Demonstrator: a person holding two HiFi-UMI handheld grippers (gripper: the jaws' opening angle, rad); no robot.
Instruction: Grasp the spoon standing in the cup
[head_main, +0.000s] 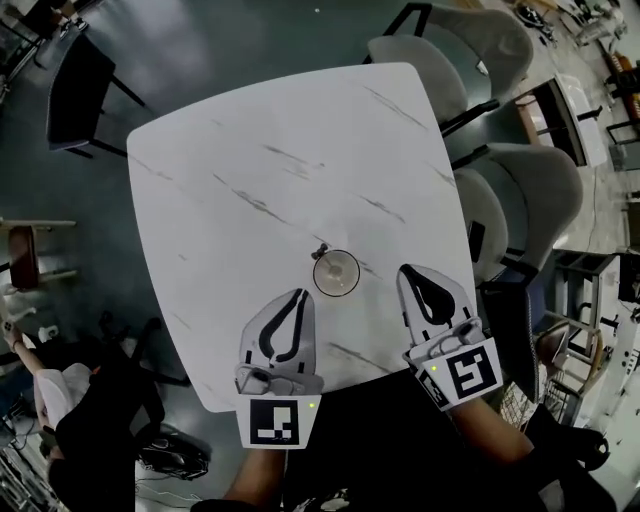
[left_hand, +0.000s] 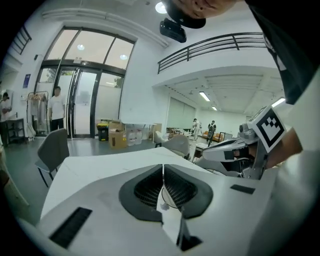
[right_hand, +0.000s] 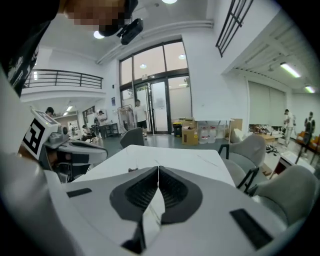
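A clear glass cup (head_main: 336, 273) stands on the white marble table (head_main: 260, 150), near its front edge. A spoon (head_main: 321, 250) stands in the cup and its dark end leans out over the far-left rim. My left gripper (head_main: 301, 293) lies just front-left of the cup, jaws shut and empty. To the cup's right is my right gripper (head_main: 408, 269), also shut with nothing in it. In the left gripper view the pads of the left gripper (left_hand: 163, 166) meet in a thin line. The right gripper view shows the same of the right gripper (right_hand: 158, 168).
Grey padded chairs (head_main: 470, 50) (head_main: 540, 190) stand along the table's right side. A dark chair (head_main: 80, 85) is off the far-left corner. A person (head_main: 60, 400) sits low at the left. Nothing but the cup is on the table.
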